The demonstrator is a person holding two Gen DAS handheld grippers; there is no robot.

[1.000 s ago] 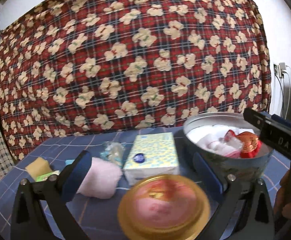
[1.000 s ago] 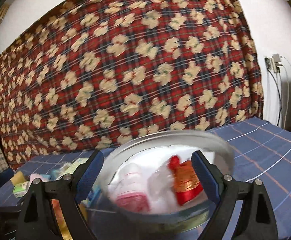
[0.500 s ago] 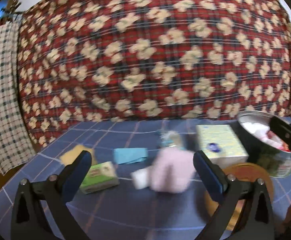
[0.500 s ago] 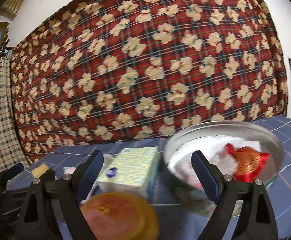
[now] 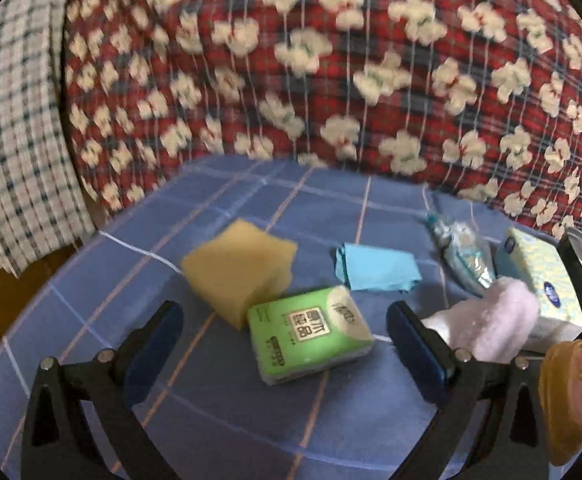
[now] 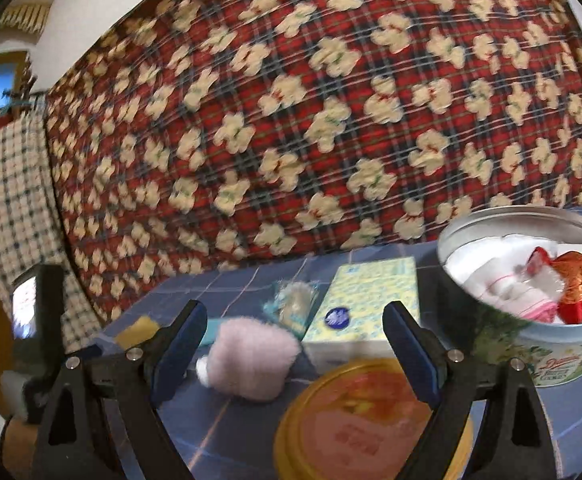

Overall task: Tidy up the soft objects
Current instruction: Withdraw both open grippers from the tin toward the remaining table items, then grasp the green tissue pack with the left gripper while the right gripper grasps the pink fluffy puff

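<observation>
The left gripper (image 5: 283, 340) stands wide open and empty above a green plastic-wrapped tissue pack (image 5: 309, 334) printed with Chinese characters, which touches a yellow sponge block (image 5: 239, 270). The right gripper (image 6: 295, 340) is likewise spread wide, holding nothing, over a fluffy pink cloth (image 6: 253, 360) and a round gold-rimmed lid (image 6: 367, 420). A round metal tin (image 6: 531, 344) of soft packets, its label too blurred to read, sits at the right edge of the blue checked tablecloth (image 5: 219, 408), before a red floral plaid blanket (image 6: 311, 100).

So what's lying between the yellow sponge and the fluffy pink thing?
In the left wrist view, a green tissue pack and a folded blue cloth lie between the yellow sponge and the fluffy pink thing.
</observation>
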